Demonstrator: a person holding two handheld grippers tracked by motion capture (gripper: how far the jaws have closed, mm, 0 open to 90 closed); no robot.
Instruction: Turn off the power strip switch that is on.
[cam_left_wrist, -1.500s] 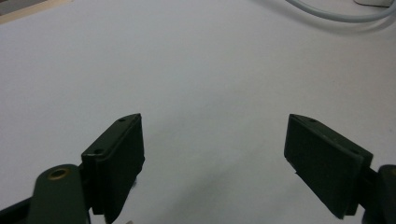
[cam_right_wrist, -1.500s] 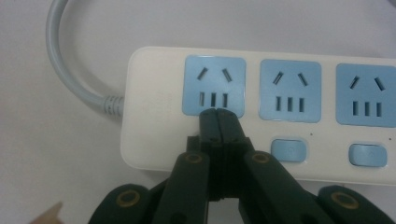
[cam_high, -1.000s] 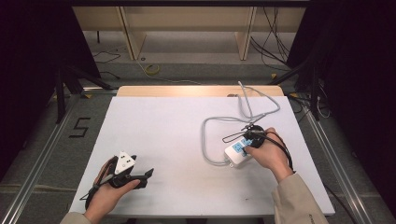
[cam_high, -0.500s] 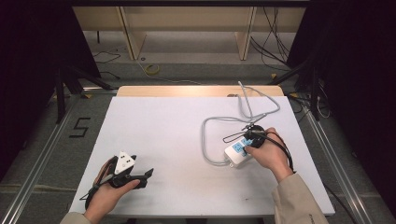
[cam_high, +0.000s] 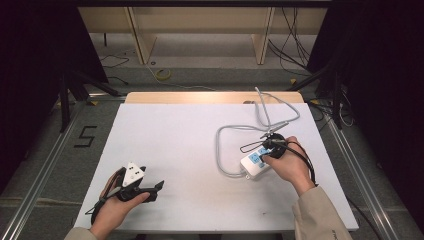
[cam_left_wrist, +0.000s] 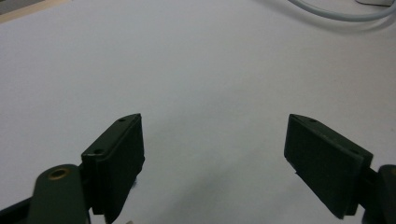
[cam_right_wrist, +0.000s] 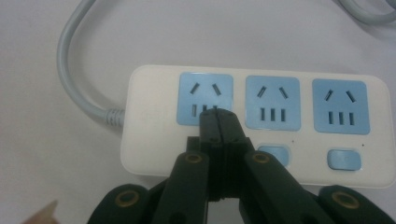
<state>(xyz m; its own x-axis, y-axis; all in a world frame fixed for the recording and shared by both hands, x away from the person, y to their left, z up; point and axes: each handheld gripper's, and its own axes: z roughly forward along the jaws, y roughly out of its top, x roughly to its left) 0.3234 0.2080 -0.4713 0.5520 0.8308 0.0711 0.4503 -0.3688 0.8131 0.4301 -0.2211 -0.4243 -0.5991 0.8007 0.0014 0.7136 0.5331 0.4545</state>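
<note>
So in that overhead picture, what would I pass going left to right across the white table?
Left tongs, open, in the person's left hand → bare white table → loop of grey cable → white power strip → right tongs, shut, over the strip.

A white table (cam_high: 200, 140) carries everything, its top plain and matte, with a pale wooden strip along the far edge. On its right half lies a white power strip (cam_high: 255, 163) with three blue sockets and small blue switches below them, seen close in the right gripper view (cam_right_wrist: 254, 123). Its grey cable (cam_high: 222, 150) leaves one end, loops across the tabletop and runs off over the far edge. A curve of that cable (cam_left_wrist: 336, 14) crosses the top of the left gripper view.
</note>
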